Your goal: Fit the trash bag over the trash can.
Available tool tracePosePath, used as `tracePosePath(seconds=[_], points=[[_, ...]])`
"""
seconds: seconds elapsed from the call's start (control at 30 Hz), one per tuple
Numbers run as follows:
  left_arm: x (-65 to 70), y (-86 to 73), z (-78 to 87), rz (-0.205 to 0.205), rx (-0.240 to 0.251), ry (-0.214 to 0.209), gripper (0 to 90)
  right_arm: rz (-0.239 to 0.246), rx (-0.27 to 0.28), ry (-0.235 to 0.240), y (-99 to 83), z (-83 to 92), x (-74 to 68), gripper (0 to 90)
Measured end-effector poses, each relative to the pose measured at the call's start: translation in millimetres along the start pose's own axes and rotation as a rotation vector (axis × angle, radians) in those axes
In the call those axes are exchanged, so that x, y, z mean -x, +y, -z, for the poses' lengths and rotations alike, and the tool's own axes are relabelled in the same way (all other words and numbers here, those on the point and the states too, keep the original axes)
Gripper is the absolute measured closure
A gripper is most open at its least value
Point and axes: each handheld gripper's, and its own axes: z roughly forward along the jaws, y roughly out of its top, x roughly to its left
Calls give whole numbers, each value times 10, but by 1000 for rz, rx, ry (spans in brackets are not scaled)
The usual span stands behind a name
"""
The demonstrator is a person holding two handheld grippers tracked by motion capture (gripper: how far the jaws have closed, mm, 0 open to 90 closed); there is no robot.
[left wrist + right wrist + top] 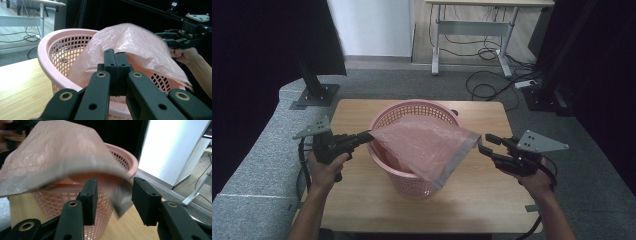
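Pink basket (388, 118) on table (482, 200) w/ pink bubble mailer (422, 145) lying across its rim, long axis running btwn grippers, left gripper (367, 136) clamped on one end, grey-flap end by right gripper (484, 144), jaws apart, not gripping.

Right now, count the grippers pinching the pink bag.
1: the left gripper is shut on the pink bag over the basket; the right gripper is open beside the bag's corner.
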Motion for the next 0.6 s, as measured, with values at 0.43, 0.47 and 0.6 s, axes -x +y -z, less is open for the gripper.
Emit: tracePosePath(seconds=[0.43, 0.47, 0.6], points=[[17, -8, -17, 2, 5, -4, 895, -76, 20, -3, -139, -53, -68, 548], [16, -8, -18, 2, 4, -5, 896, -72, 22, -6, -152, -64, -85, 551], [13, -11, -25, 6, 5, -6, 896, -66, 30, -17, -190, -104, -121, 557]])
